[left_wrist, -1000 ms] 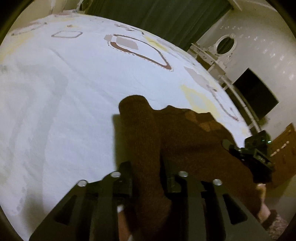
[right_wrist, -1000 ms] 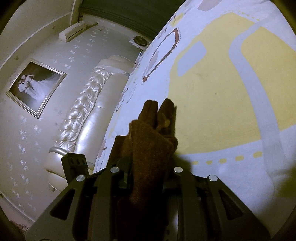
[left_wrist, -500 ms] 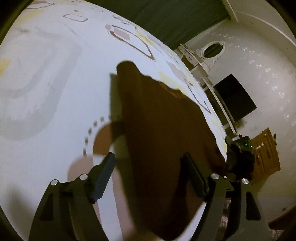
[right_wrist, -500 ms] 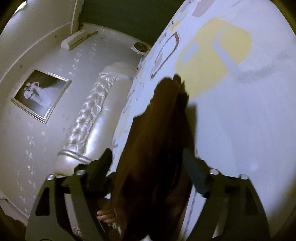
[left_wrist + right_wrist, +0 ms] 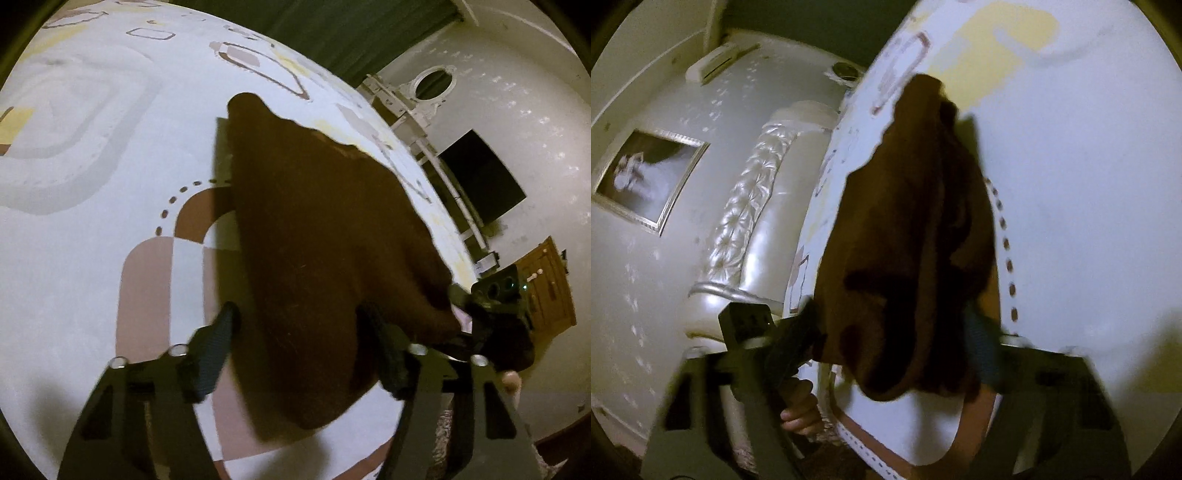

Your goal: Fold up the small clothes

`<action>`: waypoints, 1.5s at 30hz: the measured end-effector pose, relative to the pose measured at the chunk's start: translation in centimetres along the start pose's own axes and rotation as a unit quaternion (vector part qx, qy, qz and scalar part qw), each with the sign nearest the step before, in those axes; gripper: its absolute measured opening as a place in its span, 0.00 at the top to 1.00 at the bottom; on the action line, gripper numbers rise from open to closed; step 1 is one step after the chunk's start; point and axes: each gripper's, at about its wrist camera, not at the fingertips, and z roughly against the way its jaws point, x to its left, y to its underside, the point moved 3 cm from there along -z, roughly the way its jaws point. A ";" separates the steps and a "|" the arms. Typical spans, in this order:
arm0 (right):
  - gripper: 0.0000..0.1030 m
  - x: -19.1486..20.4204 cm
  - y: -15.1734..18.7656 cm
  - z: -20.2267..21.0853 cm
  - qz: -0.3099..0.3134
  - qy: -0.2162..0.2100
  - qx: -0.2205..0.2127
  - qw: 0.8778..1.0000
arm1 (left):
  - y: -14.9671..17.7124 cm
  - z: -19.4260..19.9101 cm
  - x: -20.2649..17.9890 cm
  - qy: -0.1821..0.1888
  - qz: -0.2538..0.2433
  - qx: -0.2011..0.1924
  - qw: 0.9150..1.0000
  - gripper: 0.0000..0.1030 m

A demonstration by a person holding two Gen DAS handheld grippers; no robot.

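Note:
A brown knitted garment lies spread on the white patterned bed sheet. My left gripper straddles its near end. The jaws are closing, the cloth lies between them, and a gap shows beside the left finger. In the right wrist view the same garment runs away along the bed edge. My right gripper is blurred, its jaws closing around the near end of the cloth. I see no firm pinch on either side. The right gripper's body shows past the garment's right corner.
The bed's edge runs close by on the right in the left wrist view, with a dark screen and a wooden cabinet beyond. A padded headboard, a framed picture and a person's fingers show in the right wrist view.
A second ago both grippers were shut on the bunched garment. They let it go and drew back towards the bed's near edge. The cloth now lies flat, and the jaws have narrowed since half a second ago.

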 end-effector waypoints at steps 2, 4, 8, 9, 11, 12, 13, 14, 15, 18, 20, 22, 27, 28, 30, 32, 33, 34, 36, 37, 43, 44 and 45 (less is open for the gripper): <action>0.83 -1.8 0.3 -0.2 -0.049 -0.015 0.005 0.999 | 0.0 -0.1 0.2 -0.006 0.000 0.004 1.000 0.55; 0.86 -2.7 0.5 0.1 -0.067 -0.040 -0.003 0.997 | 0.2 -0.3 0.1 0.006 0.001 0.014 1.000 0.65; 0.86 -2.8 0.7 0.2 -0.063 -0.044 -0.008 0.997 | 0.4 -0.4 0.4 0.008 -0.003 0.011 1.000 0.66; 0.86 -2.9 0.7 0.2 -0.065 -0.048 -0.007 0.997 | 0.4 -0.5 0.7 0.015 0.002 0.012 1.000 0.66; 0.86 -2.5 0.7 0.1 -0.055 -0.044 -0.005 0.998 | 0.4 -0.4 1.1 0.026 0.011 0.013 1.000 0.66; 0.83 -2.2 0.7 0.1 -0.044 -0.036 -0.001 0.998 | 0.3 -0.3 1.0 0.028 0.011 0.015 0.999 0.65; 0.77 -2.1 0.6 0.3 -0.038 -0.033 0.000 0.999 | 0.2 -0.3 0.9 0.029 0.008 0.017 0.999 0.63; 0.71 -1.8 0.5 0.6 -0.038 -0.035 -0.001 0.999 | 0.2 -0.2 0.8 0.032 0.006 0.018 0.999 0.62; 0.56 -1.6 0.3 1.1 -0.040 -0.046 -0.007 0.998 | 0.2 0.0 0.7 0.034 0.004 0.018 0.999 0.61; 0.26 -0.4 -0.6 2.3 -0.026 -0.060 -0.036 0.997 | 0.5 0.5 0.6 0.033 -0.002 0.012 0.999 0.57; 0.23 0.1 -1.4 2.2 -0.014 -0.045 -0.039 0.998 | 0.6 0.5 0.4 0.032 -0.003 0.009 0.999 0.54; 0.23 0.0 -2.0 1.5 -0.018 -0.037 -0.033 0.999 | 0.7 0.3 0.3 0.026 -0.003 0.010 1.000 0.54; 0.76 -1.8 -2.5 0.1 -0.040 0.011 -0.015 0.999 | 0.8 0.0 0.2 0.012 -0.014 0.015 1.000 0.53; 0.80 -2.8 -2.4 0.4 -0.062 -0.009 -0.022 0.998 | 0.9 0.0 0.2 0.013 -0.014 0.015 1.000 0.52; 0.81 -3.3 -2.3 1.1 -0.067 -0.019 -0.028 0.997 | 0.8 -0.2 0.0 0.013 -0.016 0.015 1.000 0.51; 0.81 -3.3 -2.3 1.6 -0.070 -0.020 -0.036 0.997 | 0.9 -0.2 -0.2 0.007 -0.020 0.013 1.000 0.51; 0.80 -3.5 -2.3 1.8 -0.077 -0.027 -0.039 0.996 | 0.9 -0.2 -0.3 0.004 -0.019 0.013 1.000 0.51; 0.79 -3.5 -2.3 2.0 -0.081 -0.029 -0.042 0.995 | 0.8 -0.2 -0.3 0.001 -0.017 0.014 1.000 0.50; 0.76 -3.4 -2.1 2.3 -0.078 -0.024 -0.043 0.996 | 0.9 -0.1 -0.4 -0.003 -0.015 0.014 1.000 0.48; 0.73 -3.3 -2.1 2.5 -0.075 -0.021 -0.044 0.996 | 1.0 0.0 -0.5 -0.008 -0.015 0.013 1.000 0.47; 0.59 -2.7 -0.5 3.8 -0.067 0.004 -0.042 0.997 | 2.0 0.8 -1.3 -0.051 -0.033 0.006 0.998 0.32; 0.58 -2.5 -0.2 3.8 -0.063 0.010 -0.040 0.997 | 2.2 1.0 -1.5 -0.059 -0.036 0.004 0.998 0.28; 0.56 -2.5 0.0 4.2 -0.060 0.016 -0.036 0.997 | 2.5 1.3 -1.6 -0.066 -0.037 0.000 0.997 0.28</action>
